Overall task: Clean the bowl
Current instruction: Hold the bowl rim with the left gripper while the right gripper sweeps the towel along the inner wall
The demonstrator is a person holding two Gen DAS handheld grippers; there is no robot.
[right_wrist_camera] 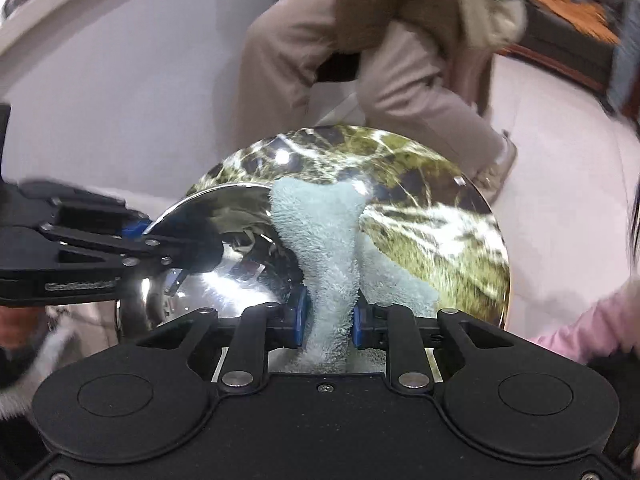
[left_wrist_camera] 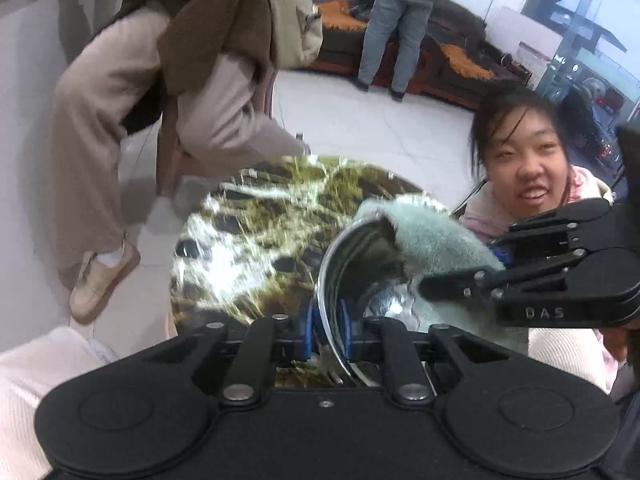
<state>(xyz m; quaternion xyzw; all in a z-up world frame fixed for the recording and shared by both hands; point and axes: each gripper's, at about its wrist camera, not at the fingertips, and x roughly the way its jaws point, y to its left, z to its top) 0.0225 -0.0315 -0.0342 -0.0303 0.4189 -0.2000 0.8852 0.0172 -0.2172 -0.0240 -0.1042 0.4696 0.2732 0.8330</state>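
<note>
Steel bowl (left_wrist_camera: 360, 292) stands tipped on its edge over a small round counter (left_wrist_camera: 240, 248) with a mottled green-and-white marble top, its rim pinched between the blue pads of the left tongs (left_wrist_camera: 328, 336) — those are clamped on the thin rim at the near side, so the bowl hangs from that one narrow bite. The right tongs (right_wrist_camera: 328, 320) are clamped on a bunched pale-green towel (right_wrist_camera: 320, 232), which runs from the pads up over the bowl's far rim and partly down inside its polished hollow; seen from the left wrist, the towel drapes over the bowl's upper right edge with the right tongs reaching in from the right. The step in hand looks like wiping the inside. The main risk, as I judge it, is the bowl twisting or slipping out of the left tongs: the metal is slick, the hold is on the rim alone, and any hard push of the towel against the wall would lever the bowl about that pinch. A drop onto the hard counter, or off its edge to the tiled floor, would follow. A second risk is the towel sliding through the right pads if it snags on the rim — the cloth is thick but loosely gathered. People stand and sit just beyond the counter, near enough to be bumped by a wide swing.
</note>
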